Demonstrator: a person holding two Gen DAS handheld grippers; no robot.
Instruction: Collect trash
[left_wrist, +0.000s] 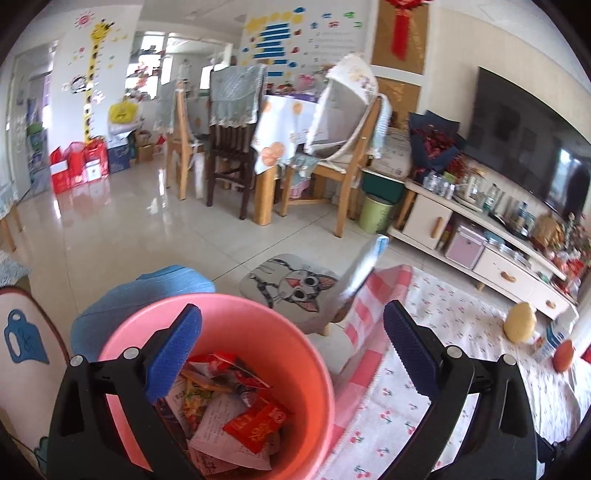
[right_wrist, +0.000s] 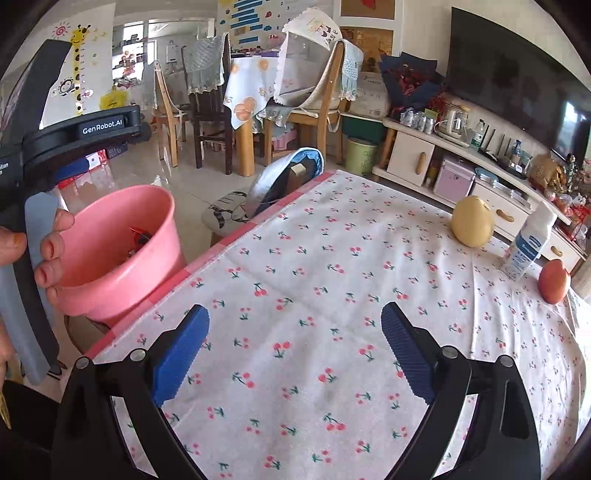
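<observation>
A pink bin (left_wrist: 221, 369) stands beside the table's left edge, with several wrappers and papers (left_wrist: 236, 417) inside. It also shows in the right wrist view (right_wrist: 118, 251). My left gripper (left_wrist: 291, 350) is open and empty, hovering over the bin's rim. A silver-and-blue wrapper (left_wrist: 364, 266) hangs blurred in the air beyond its fingers, above the table's edge; it shows in the right wrist view (right_wrist: 284, 181) too. My right gripper (right_wrist: 295, 350) is open and empty above the cherry-print tablecloth (right_wrist: 332, 295).
On the table's far right are a yellow pear-like fruit (right_wrist: 472, 221), a white bottle (right_wrist: 528, 243) and a red fruit (right_wrist: 554, 280). A cat-print stool (left_wrist: 291, 288) stands past the bin. Chairs, a dining table and a TV cabinet (right_wrist: 461, 173) lie beyond.
</observation>
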